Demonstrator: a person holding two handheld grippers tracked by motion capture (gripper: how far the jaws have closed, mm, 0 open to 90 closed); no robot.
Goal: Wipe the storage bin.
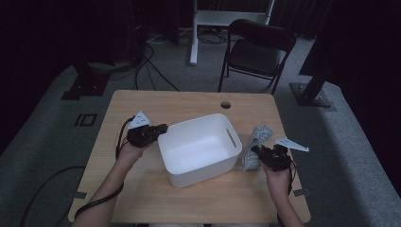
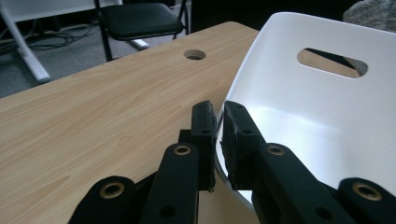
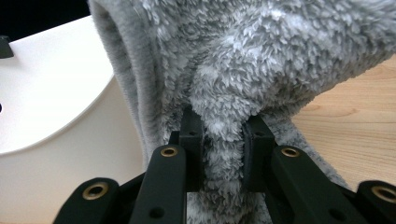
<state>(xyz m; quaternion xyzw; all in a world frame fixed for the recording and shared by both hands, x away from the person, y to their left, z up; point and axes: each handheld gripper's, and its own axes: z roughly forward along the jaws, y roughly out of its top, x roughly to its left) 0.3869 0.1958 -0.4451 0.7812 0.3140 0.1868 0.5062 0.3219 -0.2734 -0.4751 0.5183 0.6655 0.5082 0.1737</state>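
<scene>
A white plastic bin (image 1: 198, 149) with slot handles stands in the middle of the wooden table (image 1: 142, 101). My left gripper (image 1: 163, 128) is at its left rim; in the left gripper view its jaws (image 2: 218, 135) are shut on the bin's thin rim (image 2: 243, 93). A grey fluffy cloth (image 1: 255, 144) lies bunched to the right of the bin. My right gripper (image 1: 255, 150) is shut on a fold of that cloth (image 3: 224, 135), right beside the bin's outer wall (image 3: 70, 154).
A black folding chair (image 1: 257, 49) stands beyond the table's far edge. A round cable hole (image 1: 225, 104) sits near the far edge. Cables and stand bases lie on the grey carpet around the table.
</scene>
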